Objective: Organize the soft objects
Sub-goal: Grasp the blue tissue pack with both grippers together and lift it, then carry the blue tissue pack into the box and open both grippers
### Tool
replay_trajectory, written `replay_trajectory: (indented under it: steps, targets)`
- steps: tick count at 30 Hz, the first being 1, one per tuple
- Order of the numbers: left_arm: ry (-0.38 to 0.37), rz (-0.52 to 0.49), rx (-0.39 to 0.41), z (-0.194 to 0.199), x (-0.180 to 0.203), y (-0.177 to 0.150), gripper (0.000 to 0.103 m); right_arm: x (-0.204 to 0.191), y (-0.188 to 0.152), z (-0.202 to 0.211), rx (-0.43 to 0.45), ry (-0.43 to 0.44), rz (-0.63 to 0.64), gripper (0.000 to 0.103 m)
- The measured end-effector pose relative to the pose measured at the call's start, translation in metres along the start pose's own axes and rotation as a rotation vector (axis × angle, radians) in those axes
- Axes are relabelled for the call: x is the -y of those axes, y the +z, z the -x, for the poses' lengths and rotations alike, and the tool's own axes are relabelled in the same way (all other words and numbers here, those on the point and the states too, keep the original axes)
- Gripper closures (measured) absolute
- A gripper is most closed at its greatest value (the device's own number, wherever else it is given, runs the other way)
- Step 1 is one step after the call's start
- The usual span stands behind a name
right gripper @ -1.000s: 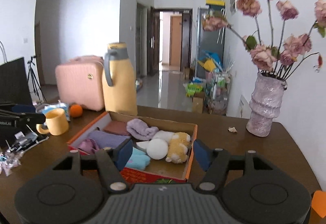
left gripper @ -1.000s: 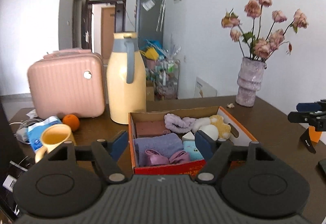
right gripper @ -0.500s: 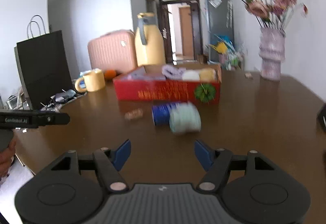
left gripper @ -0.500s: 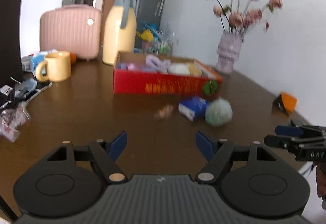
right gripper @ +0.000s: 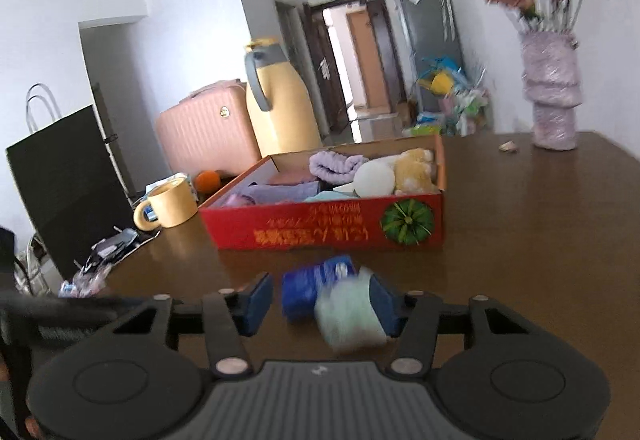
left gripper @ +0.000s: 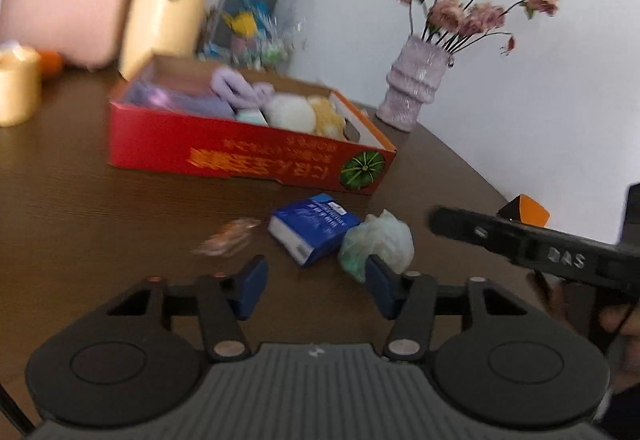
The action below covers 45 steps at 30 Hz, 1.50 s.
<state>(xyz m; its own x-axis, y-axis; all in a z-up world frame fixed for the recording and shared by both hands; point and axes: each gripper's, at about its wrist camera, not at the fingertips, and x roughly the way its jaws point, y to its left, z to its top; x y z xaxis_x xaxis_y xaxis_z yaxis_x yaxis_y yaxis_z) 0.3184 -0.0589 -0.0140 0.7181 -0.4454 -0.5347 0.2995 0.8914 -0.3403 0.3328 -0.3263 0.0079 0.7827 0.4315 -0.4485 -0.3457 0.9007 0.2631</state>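
A red cardboard box (left gripper: pixel 248 160) (right gripper: pixel 328 228) on the brown table holds purple cloths, a white ball and a yellow plush. In front of it lie a blue tissue pack (left gripper: pixel 312 228) (right gripper: pixel 308 288), a pale green soft ball (left gripper: pixel 380 240) (right gripper: pixel 348 312) and a small pinkish wrapper (left gripper: pixel 228 236). My left gripper (left gripper: pixel 316 288) is open, just short of the pack and the ball. My right gripper (right gripper: pixel 320 300) is open with the pack and the green ball between its fingers. The right gripper's body (left gripper: pixel 540 248) shows at the right of the left wrist view.
A yellow mug (right gripper: pixel 168 204), an orange (right gripper: pixel 208 180), a yellow thermos (right gripper: pixel 280 100) and a pink case (right gripper: pixel 208 132) stand behind the box to the left. A black bag (right gripper: pixel 68 184) and clutter are at far left. A purple vase of dried flowers (right gripper: pixel 554 92) stands back right.
Both grippers drew back from over the box, then moved in low toward the tissue pack and green ball. The right gripper's fingers now flank them.
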Motion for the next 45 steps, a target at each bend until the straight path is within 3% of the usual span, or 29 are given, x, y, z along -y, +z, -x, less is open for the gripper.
replay_trajectory:
  steps: [3,5,10,14,18,22,26,30,35,40,45]
  targets:
    - [-0.051,0.068,-0.062,-0.042,-0.006,0.017,0.056,0.018,0.023,-0.048,-0.089,0.045,-0.037,0.056]
    - [-0.043,0.082,-0.076,-0.065,-0.009,0.026,0.056,0.028,0.032,-0.079,-0.152,0.075,-0.055,0.059]
    - [-0.054,0.125,-0.123,-0.100,-0.018,0.032,0.066,0.043,0.033,-0.135,-0.290,0.063,-0.066,0.065]
    - [-0.078,0.192,-0.130,-0.107,-0.030,0.033,0.072,0.048,0.029,-0.146,-0.298,0.102,-0.103,0.070]
    - [-0.079,0.171,-0.081,-0.092,-0.026,0.041,0.072,0.036,0.040,-0.132,-0.219,0.096,-0.092,0.072]
    - [-0.092,0.143,-0.011,-0.051,-0.015,0.053,0.072,0.010,0.050,-0.086,-0.121,0.115,-0.039,0.072]
    - [-0.092,0.102,0.027,-0.006,-0.004,0.047,0.072,-0.009,0.038,-0.036,-0.085,0.149,-0.008,0.072]
    - [-0.119,0.119,-0.040,0.015,0.004,0.018,0.072,-0.013,0.000,-0.001,-0.113,0.149,-0.034,0.072]
    - [-0.136,0.158,-0.163,0.010,0.014,-0.024,0.072,0.004,-0.048,0.018,-0.192,0.130,-0.140,0.072]
    - [-0.134,0.157,-0.209,0.001,0.020,-0.042,0.072,0.015,-0.070,0.029,-0.206,0.107,-0.178,0.074]
    - [-0.118,0.176,-0.227,-0.009,0.018,-0.049,0.071,0.022,-0.077,0.031,-0.211,0.102,-0.216,0.066]
